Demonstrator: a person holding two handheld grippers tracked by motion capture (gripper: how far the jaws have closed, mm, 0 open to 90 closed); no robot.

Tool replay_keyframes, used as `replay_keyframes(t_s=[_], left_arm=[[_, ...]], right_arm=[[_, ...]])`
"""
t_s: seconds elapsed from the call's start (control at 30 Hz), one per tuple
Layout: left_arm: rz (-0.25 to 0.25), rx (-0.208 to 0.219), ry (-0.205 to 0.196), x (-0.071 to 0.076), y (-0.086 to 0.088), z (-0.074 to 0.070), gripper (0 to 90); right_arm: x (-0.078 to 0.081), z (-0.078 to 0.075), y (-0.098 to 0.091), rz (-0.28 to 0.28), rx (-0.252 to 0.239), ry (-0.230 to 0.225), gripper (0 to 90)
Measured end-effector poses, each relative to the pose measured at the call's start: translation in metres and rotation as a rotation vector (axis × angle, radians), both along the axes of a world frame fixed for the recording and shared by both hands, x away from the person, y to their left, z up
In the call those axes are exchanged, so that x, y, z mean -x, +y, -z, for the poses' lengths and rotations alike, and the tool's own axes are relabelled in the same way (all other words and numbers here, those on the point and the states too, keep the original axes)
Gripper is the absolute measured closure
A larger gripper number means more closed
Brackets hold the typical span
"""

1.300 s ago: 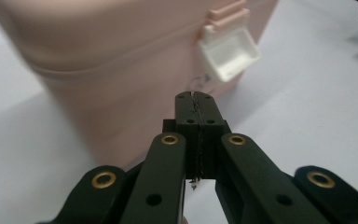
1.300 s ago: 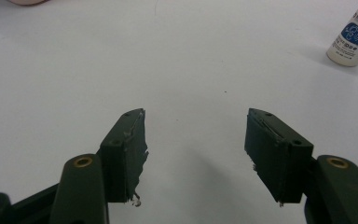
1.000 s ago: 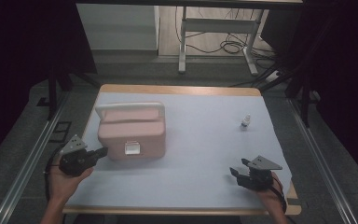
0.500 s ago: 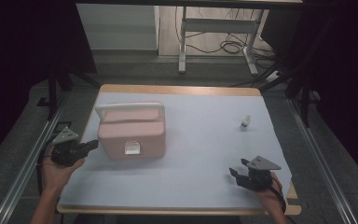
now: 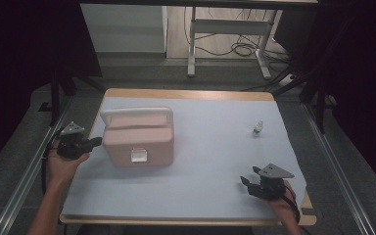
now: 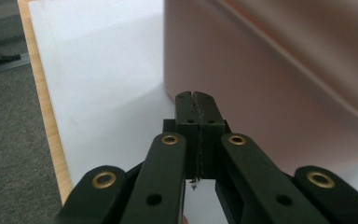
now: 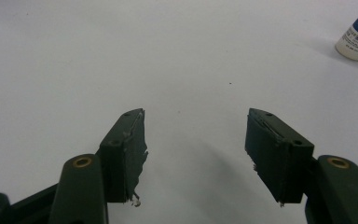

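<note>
On the white-covered table (image 5: 210,147): a pink case (image 5: 138,138) and a small bottle (image 5: 258,128).
Left gripper (image 6: 196,100), jaws pressed together and empty, sits just beside the case's left side; right gripper (image 7: 196,133) gapes empty; the bottle's blue-marked label is unreadable.

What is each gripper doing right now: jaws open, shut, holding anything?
Left gripper: jaws shut, nothing between them, tips close to the side of the pink case.
Right gripper: jaws open, nothing between them, over bare table.
</note>
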State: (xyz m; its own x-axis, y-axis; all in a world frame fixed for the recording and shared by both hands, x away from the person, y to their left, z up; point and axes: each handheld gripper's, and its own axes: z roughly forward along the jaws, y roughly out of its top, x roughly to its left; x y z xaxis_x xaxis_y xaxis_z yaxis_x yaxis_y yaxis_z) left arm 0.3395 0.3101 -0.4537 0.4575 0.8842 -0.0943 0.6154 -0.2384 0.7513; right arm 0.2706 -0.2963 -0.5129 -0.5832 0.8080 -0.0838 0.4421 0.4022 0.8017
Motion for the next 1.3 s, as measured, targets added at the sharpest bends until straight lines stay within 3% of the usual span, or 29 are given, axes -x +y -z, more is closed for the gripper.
replay_keyframes(t_s=[0.17,0.3,0.8,0.87,1.07,1.3], left_arm=[[-0.003,-0.016,0.021,-0.022,0.005,0.008,90.0],[0.006,-0.008,0.025,-0.032,0.009,0.011,90.0],[0.070,0.013,0.029,-0.051,-0.006,0.013,90.0],[0.069,-0.003,0.027,-0.054,-0.009,0.013,90.0],[0.075,0.008,0.030,-0.058,-0.008,0.013,90.0],[0.086,0.004,0.027,-0.063,-0.018,0.011,90.0]], right_arm=[[0.000,0.001,0.001,-0.003,0.011,0.004,38.1],[0.000,0.002,0.001,-0.005,0.014,0.005,38.1],[-0.001,0.003,0.003,-0.006,0.026,0.006,37.8],[0.000,0.003,0.002,-0.006,0.027,0.004,37.7],[-0.001,0.003,0.003,-0.006,0.029,0.004,37.6],[-0.001,0.003,0.004,-0.009,0.036,0.001,37.5]])
